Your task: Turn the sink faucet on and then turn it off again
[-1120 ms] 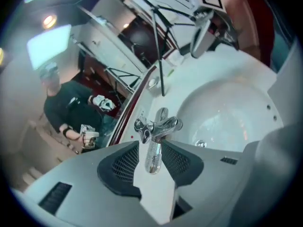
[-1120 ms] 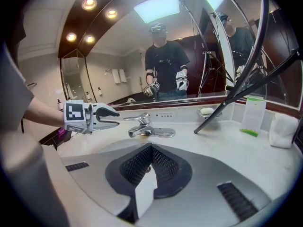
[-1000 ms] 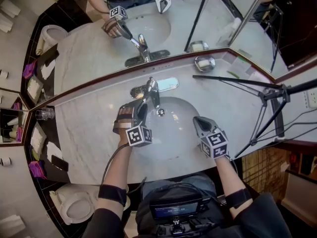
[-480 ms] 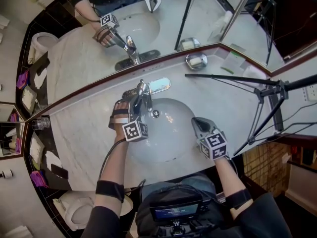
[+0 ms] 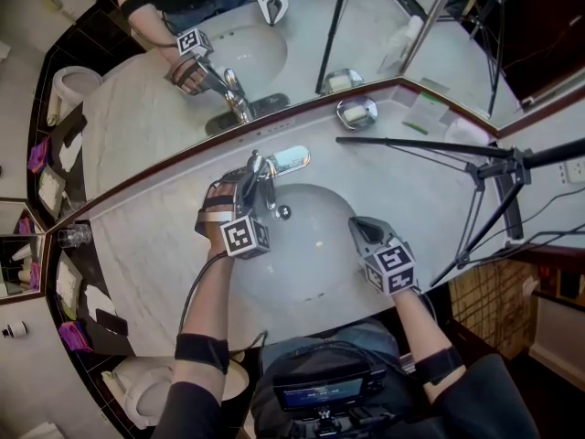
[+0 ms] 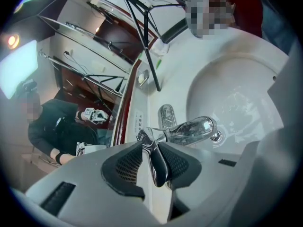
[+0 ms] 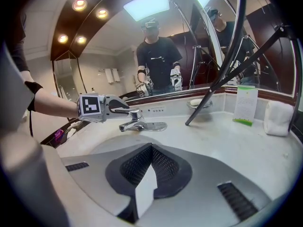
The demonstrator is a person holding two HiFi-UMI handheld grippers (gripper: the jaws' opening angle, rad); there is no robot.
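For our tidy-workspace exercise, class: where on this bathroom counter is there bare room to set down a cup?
Widest bare marble lies left of the basin, between it and the glass. A smaller patch sits right of the basin, before the tripod. Crowded: the back right, with soap dish and card, and around the faucet.

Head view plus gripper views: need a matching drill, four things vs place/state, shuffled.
Things:
1. left gripper
2. right gripper
3. soap dish
4. drain

Place or state:
a. in the basin
b. on the counter
c. jaws together, nothing between
d. closed on the lever

Pairs: 1-d, 2-c, 3-b, 4-a.

Note: the left gripper's jaws have just been closing, with the lever between them.
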